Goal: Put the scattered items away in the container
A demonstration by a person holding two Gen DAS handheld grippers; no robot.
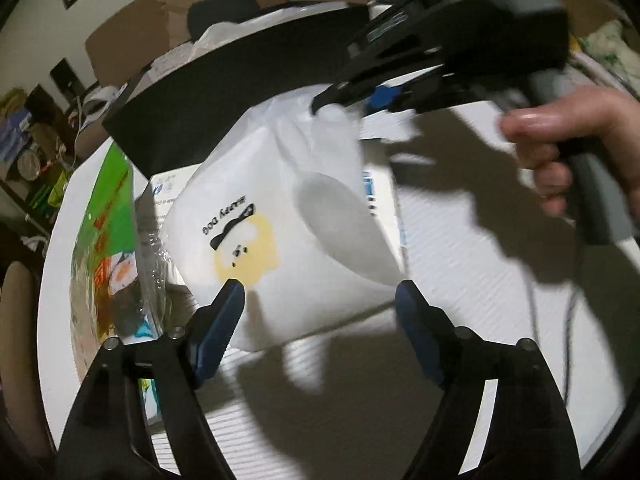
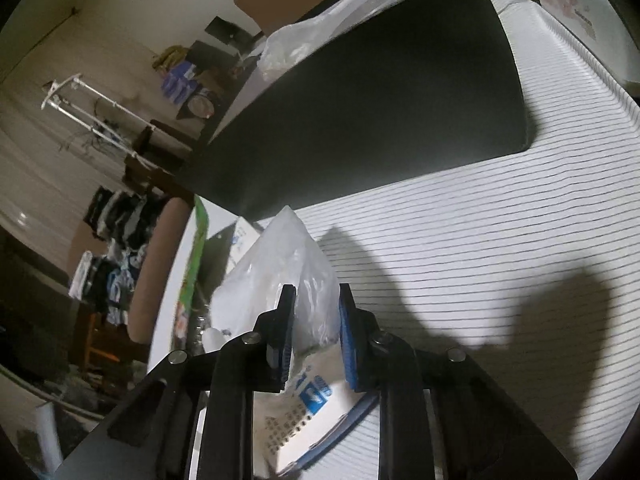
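One white bag (image 1: 288, 232), two grippers

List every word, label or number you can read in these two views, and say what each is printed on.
"HAPPY DOG": black print, upside down, above a yellow dog face on the white bag.
White box under the bag: blue logo and rows of small print, too blurred to read.
Green packet: orange lettering, too blurred to read.
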